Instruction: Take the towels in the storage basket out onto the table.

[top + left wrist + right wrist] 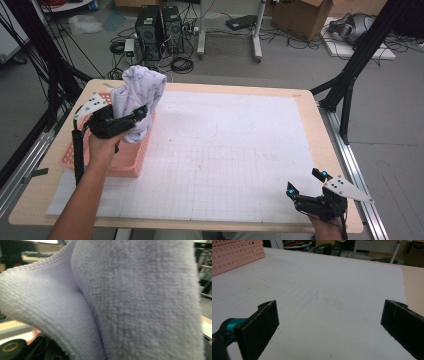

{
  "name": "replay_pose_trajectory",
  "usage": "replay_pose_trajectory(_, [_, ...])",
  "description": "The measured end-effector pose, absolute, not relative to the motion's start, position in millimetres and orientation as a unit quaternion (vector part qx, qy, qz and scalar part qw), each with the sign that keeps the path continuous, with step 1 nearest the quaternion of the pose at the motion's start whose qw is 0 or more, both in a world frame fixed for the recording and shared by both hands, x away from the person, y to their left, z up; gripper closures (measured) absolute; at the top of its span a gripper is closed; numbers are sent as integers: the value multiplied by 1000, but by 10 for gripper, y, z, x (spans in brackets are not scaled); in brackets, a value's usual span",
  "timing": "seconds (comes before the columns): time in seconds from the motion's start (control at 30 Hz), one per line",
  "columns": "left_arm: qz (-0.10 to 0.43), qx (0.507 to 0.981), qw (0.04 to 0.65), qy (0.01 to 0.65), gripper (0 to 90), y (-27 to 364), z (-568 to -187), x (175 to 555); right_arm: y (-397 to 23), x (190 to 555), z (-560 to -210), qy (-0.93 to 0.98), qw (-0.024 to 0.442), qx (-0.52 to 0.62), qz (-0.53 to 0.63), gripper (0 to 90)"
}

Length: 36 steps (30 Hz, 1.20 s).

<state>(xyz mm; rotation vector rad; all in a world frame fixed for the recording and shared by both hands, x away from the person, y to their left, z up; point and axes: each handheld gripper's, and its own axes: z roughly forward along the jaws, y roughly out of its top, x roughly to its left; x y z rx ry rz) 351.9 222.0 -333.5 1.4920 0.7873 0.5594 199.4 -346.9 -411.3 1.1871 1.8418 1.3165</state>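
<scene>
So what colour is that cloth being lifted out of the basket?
Pale lilac, a fluffy towel; the left gripper view shows it best.

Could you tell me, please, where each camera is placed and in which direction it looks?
High view: above the person's side, facing forward and down on the table; both forearms, left gripper, right gripper.
Left gripper view: on that gripper, pressed close to the lavender towel.
Right gripper view: low, along open jaws across the grid sheet.
Shared: pink basket, high and right gripper views.
</scene>
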Motion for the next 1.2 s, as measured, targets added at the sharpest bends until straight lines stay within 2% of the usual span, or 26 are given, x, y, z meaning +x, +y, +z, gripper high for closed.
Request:
replay_pose_trajectory(0.27, [223,666,643,306,483,1852,-3242,3488,-3458,1996,-4113,693,288,440,494,3])
replay_pose_trajectory(0.63, [191,699,636,263,481,1268,-3343,3482,-3473,1983,-4107,689,288,444,495,2])
replay_pose_trajectory(0.93, [158,726,624,244,475,794,-3565,3478,-3463,1995,-4117,693,287,442,493,3])
replay_pose_trajectory(1.2, [143,745,603,246,465,546,-3792,3514,-3497,2014,-4129,691,284,444,495,2])
